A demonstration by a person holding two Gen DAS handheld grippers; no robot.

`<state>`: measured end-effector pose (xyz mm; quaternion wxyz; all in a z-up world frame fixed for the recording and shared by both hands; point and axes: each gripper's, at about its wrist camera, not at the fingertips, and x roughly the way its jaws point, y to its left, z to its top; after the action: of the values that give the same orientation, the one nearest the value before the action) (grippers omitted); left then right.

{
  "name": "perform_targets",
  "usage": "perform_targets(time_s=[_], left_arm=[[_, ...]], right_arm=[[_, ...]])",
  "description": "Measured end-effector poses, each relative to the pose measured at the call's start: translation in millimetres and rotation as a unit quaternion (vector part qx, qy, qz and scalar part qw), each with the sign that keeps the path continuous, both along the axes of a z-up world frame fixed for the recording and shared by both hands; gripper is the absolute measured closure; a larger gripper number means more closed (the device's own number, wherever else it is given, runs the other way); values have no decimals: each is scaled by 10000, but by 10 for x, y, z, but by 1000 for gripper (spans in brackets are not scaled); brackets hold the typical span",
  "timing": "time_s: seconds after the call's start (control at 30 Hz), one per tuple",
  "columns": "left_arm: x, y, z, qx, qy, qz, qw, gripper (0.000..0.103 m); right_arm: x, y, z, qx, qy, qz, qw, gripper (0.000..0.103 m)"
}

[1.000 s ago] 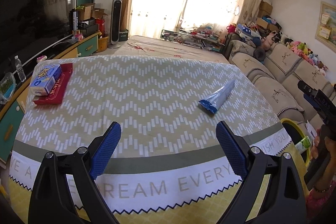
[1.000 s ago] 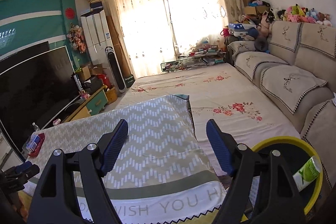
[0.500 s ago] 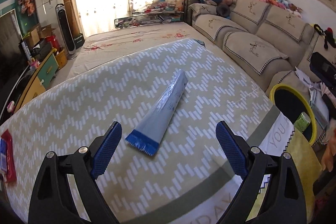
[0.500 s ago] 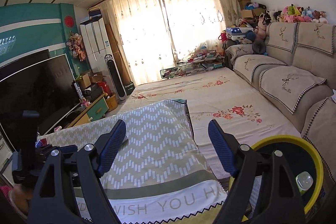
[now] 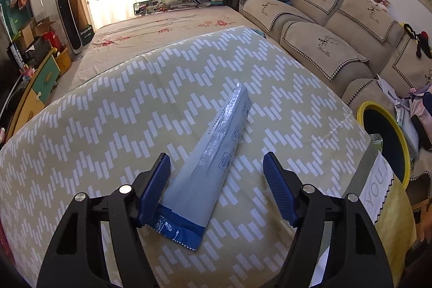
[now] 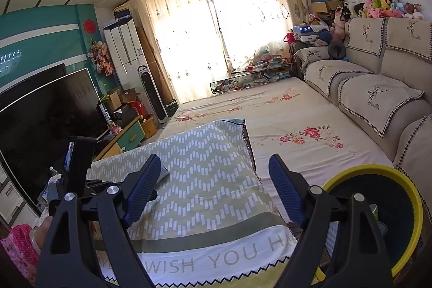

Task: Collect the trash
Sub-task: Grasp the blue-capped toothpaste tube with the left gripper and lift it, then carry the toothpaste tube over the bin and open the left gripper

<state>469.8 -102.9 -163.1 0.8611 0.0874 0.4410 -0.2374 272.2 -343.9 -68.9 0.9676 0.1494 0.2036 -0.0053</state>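
Here both grippers' fingers (image 5: 278, 188) gape empty; the left one's (image 5: 155, 188) hide the tube's (image 5: 213, 161) corner.

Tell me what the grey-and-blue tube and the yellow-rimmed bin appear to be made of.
The tube looks like soft glossy plastic laminate: sheen streaks, a flattened body, a crimped serrated blue end. The bin seems smooth moulded plastic with an even yellow rim; its dark inside may be a liner, though that is unclear.

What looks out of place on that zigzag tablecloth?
A flattened grey tube with a crimped blue end lies alone on the tablecloth, pointing away diagonally. It sits between the open left tongs, its blue end beside the left finger.
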Motion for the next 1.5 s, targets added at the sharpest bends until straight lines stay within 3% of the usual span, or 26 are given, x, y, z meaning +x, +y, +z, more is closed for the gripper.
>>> perform_targets(time_s=[0.13,0.27,0.4,0.6,0.87,1.0,1.17,1.33,1.5], left_arm=[[1,-65,-6,70,-88,-19,9999,44],[-16,-98,-9,111,-130,15,9999,66],[-111,-119,-11,196,-203,14,9996,74],[-430,-186,135,54,-284,-5,9996,74],[-1024,-764,562,-182,-415,-445,9980,74],[-1281,-1221,631,-176,-335,-858,9956,74],[-1523,-1848,591,-250,-85,-1430,9894,74],[-1599,-2460,430,-120,153,-1821,9831,74],[-1553,-2945,169,172,425,-1934,9801,74]], right_arm=[[2,-15,1,17,10,-19,10000,25],[8,-23,-1,41,16,-37,10000,25],[-2,-45,4,75,-19,-93,9999,25],[-115,-147,66,207,-298,-333,9988,25],[-311,-518,237,465,-408,-582,9964,24],[-732,-887,371,8,-526,-1101,9925,21],[-1337,-1519,335,-286,-442,-1987,9786,20],[-1813,-2138,137,-152,-271,-2694,9625,20],[-2025,-2542,-8,182,-266,-3017,9529,20]])
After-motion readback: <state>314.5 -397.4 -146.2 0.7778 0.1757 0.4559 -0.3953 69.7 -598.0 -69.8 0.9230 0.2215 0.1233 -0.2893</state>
